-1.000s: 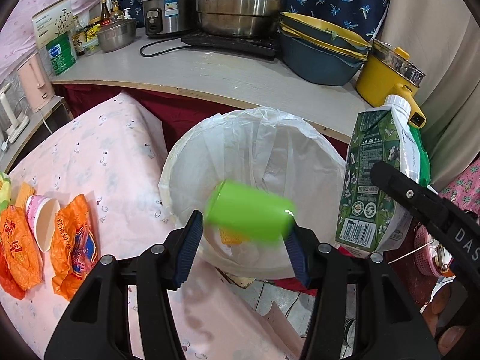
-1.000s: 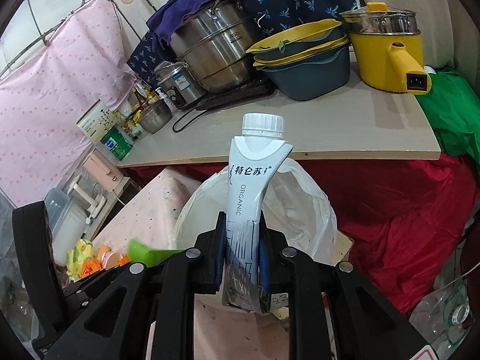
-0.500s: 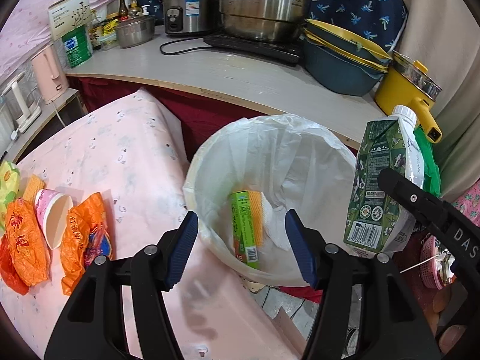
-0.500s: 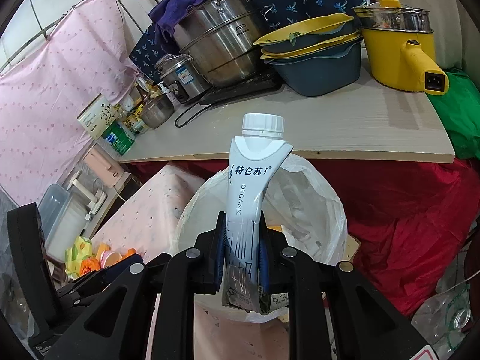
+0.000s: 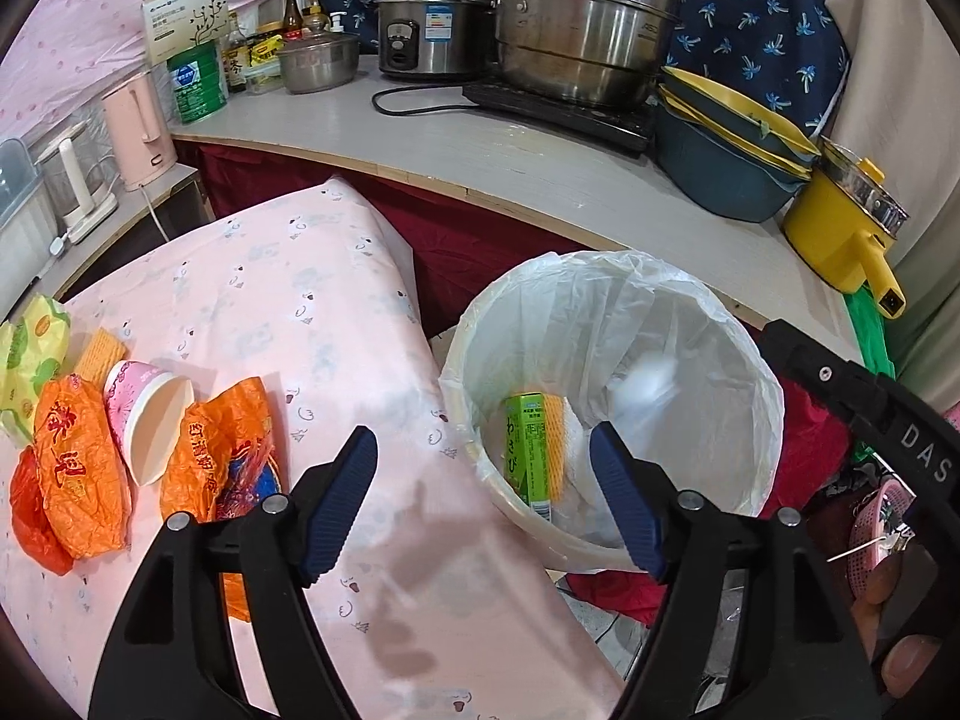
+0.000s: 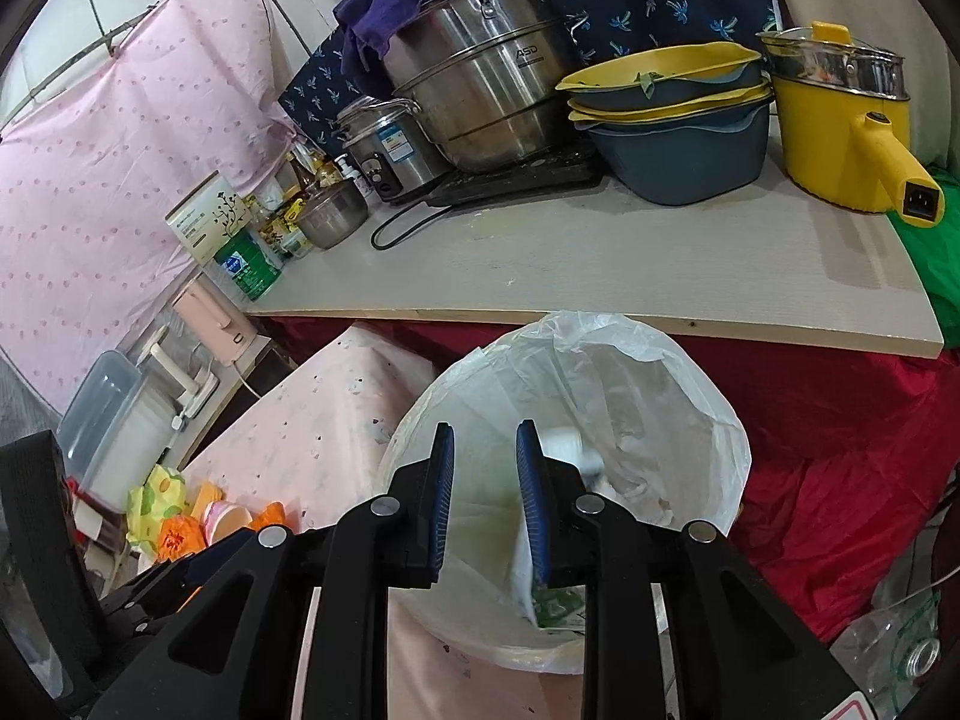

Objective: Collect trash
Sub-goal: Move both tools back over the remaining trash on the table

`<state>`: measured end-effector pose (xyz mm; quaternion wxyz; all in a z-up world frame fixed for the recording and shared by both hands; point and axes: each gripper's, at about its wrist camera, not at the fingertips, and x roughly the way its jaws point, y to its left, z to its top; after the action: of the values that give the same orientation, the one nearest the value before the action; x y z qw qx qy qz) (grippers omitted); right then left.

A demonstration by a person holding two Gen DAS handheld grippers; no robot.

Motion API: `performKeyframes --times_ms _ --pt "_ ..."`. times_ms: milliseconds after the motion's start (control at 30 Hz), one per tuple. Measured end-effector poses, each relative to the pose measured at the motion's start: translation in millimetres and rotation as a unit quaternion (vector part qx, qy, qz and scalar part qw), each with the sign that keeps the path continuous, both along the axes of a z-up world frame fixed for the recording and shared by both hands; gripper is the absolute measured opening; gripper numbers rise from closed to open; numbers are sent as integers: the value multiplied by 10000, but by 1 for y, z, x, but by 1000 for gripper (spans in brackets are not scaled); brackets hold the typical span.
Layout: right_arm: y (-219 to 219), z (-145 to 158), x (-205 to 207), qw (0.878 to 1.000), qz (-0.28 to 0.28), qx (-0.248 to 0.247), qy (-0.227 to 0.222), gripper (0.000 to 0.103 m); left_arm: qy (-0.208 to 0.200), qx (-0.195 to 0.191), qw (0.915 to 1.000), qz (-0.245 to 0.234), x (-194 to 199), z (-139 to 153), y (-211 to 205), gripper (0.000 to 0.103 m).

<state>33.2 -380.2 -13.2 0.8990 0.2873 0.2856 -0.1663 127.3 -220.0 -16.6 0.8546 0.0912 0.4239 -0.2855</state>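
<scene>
The right gripper (image 6: 483, 501) hangs over the lined bin (image 6: 729, 438), its jaws opening with nothing pressed between them; a blurred white carton (image 6: 564, 450) is just past its right finger, inside the bin. The left gripper (image 5: 483, 501) is also opening and empty, straddling the bin's near rim. Only the left view shows a green box (image 5: 528, 450) with Japanese lettering in the bin, and orange wrappers (image 5: 78, 468) with red characters beside a pink paper cup (image 5: 150, 420) on the pink cloth (image 5: 336, 330). The right view reads "ASD" on the steel pot (image 6: 480, 72).
</scene>
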Motion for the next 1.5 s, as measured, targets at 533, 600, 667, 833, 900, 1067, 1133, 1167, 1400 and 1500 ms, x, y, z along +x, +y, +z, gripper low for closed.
performKeyframes --times_ms 533,600,667,833,900,1067,1133,1167,1400,1500 --pt "36 22 4 9994 260 -169 -120 33 -76 -200 9993 322 -1 12 40 76" --pt "42 25 4 9992 319 -207 -135 34 -76 -231 9989 409 0 14 49 76" --pt "50 28 5 9988 383 -249 -149 35 -79 -269 9985 477 0 15 58 76" --pt "70 35 9 9978 551 -338 -166 37 -111 -344 9971 662 1 19 83 76" --pt "79 38 11 9972 625 -360 -176 37 -138 -353 9965 749 2 20 94 76" --pt "104 42 20 9953 857 -406 -182 37 -171 -354 9941 1011 6 21 126 76" --pt "116 43 25 9942 967 -427 -177 37 -180 -364 9927 1136 8 21 142 76" --pt "123 43 28 9935 1035 -440 -167 37 -180 -368 9920 1191 9 21 149 76" --pt "166 39 43 9883 1447 -476 -60 37 -190 -349 9852 1670 16 17 206 76" --pt "185 36 50 9856 1621 -486 -20 37 -182 -308 9815 1883 19 13 231 76"
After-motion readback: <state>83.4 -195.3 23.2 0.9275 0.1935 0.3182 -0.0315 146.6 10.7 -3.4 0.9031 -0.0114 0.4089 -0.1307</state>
